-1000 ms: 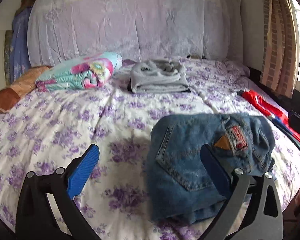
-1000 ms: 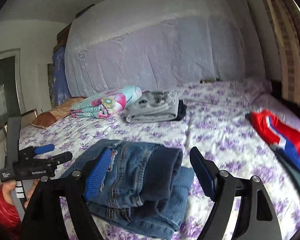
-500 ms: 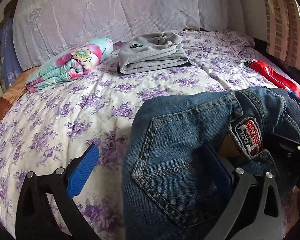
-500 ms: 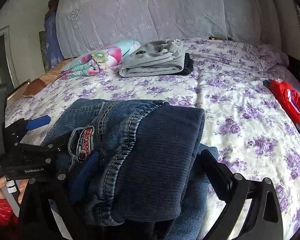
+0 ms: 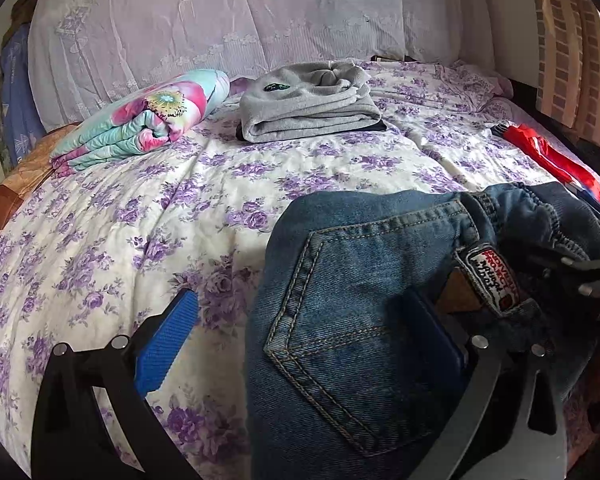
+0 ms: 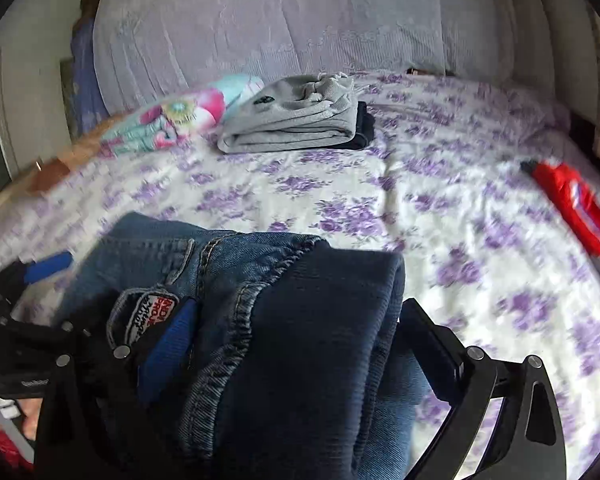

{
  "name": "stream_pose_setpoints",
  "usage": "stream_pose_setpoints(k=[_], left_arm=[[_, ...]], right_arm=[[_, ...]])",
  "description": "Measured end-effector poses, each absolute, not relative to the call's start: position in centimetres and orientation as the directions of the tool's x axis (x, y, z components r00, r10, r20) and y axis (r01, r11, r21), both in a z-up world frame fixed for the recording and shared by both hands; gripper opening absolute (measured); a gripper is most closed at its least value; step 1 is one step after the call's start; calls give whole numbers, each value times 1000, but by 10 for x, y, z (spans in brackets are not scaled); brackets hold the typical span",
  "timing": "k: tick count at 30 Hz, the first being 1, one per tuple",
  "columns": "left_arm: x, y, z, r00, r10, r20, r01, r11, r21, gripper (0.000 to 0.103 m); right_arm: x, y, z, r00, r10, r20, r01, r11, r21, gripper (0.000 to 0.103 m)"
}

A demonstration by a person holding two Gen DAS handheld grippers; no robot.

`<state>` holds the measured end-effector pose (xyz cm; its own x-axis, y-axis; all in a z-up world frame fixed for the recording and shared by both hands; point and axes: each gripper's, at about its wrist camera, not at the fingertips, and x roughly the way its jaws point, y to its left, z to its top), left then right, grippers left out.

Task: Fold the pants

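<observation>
- Blue denim is what I am working with: the jeans [image 5: 360, 320] sit in a thick folded bundle near the front edge of the bed [image 5: 220, 184], toward its right side.
- Far off at the back edge, going left to right, I see a rolled flowery blanket [image 5: 148, 120], then a folded grey sweatshirt [image 5: 308, 100]. A red cloth [image 5: 548, 156] lies by the right edge.
- My left gripper [image 5: 300, 344] is spread wide. Its left blue pad [image 5: 164, 344] hangs over bare sheet. Its right finger lies over the back pocket of the jeans. It is not pinching anything.
- My right gripper [image 6: 296, 344] has just been opening and now stands as wide as it goes. The waistband end of the jeans, with the dark ribbed lining [image 6: 320, 340], sits between its fingers. I do not see the pads pressing on it, so I think it has let go.
- I think denim like this is heavy and a bit stiff. It will keep a crease, but thick layers may spring back open.
- The ribbed lining looks soft and stretchy, so it might slip or bunch.
- I would take hold at the stitched waistband or a thick seam, because those are firm and easy to pinch.
- One risk: grabbing only the top layer would pull the fold apart.
</observation>
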<state>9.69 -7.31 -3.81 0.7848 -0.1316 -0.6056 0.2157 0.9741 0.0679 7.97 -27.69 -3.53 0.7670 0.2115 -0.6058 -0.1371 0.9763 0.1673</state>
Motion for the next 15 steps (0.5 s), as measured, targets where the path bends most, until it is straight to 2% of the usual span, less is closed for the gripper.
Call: stream_pose_setpoints(k=[2, 9, 12, 15], left_arm=[[95, -73, -37, 789, -134, -599, 217, 974, 67, 99], [96, -70, -38, 786, -141, -602, 215, 975, 53, 99], [97, -70, -38, 786, -139, -602, 215, 975, 56, 99], [95, -72, -38, 792, -134, -596, 215, 974, 67, 99]], right_arm=[[76, -287, -33, 763, 258, -592, -148, 962, 230, 100], [25, -282, -8, 866, 126, -483, -94, 991, 91, 100], [42, -287, -34, 800, 108, -590, -96, 994, 51, 100], [49, -314, -48, 750, 265, -606, -111, 954, 280, 100]])
